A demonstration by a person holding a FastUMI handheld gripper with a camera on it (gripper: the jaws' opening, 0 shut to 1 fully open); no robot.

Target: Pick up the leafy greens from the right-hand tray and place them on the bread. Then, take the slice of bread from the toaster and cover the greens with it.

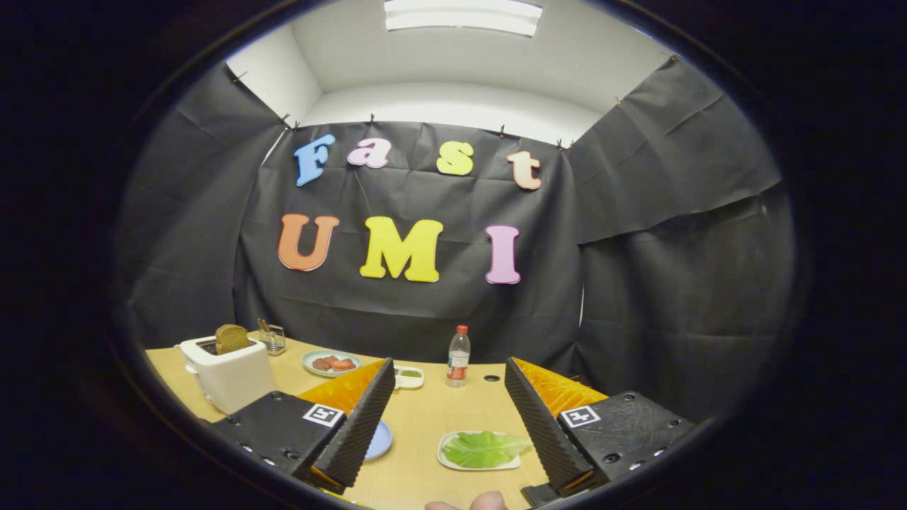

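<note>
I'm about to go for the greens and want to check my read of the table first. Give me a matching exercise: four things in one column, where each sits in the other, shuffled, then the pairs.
Things:
1. bread slice
2. leafy greens
3. bottle
4. sausage pieces

Places:
A. on a round plate beyond the left finger
B. sticking up out of the white toaster
C. upright at the table's far edge, by the cloth wall
D. on a white tray between the open jaws

Pairs: 1-B, 2-D, 3-C, 4-A

The gripper is open and holds nothing.
</note>
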